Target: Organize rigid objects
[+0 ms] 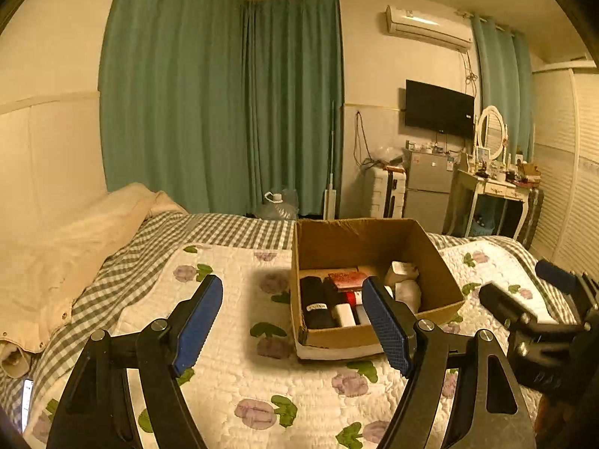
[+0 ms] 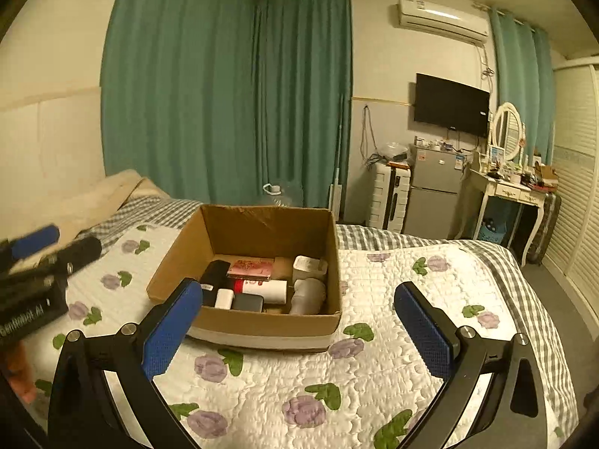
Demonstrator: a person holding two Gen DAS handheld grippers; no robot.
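Bed (image 2: 430,299) with floral quilt.
An open cardboard box (image 2: 262,235) rests mid-quilt; cream bedding (image 1: 75,247) lies far left.

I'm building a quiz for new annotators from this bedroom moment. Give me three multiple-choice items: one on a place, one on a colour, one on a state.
1. Where does the cardboard box sit?
A. on the floor
B. on the floral quilt
C. on the dressing table

2. What colour are the pads on the right tool?
A. blue
B. red
C. yellow

3. How does the left tool stand?
A. shut on a bottle
B. shut on the box
C. open, holding nothing

Key: 1 B, the box rests on the quilt; 2 A, both pads show blue; 3 C, its fingers stand wide apart with only bedding and box behind.
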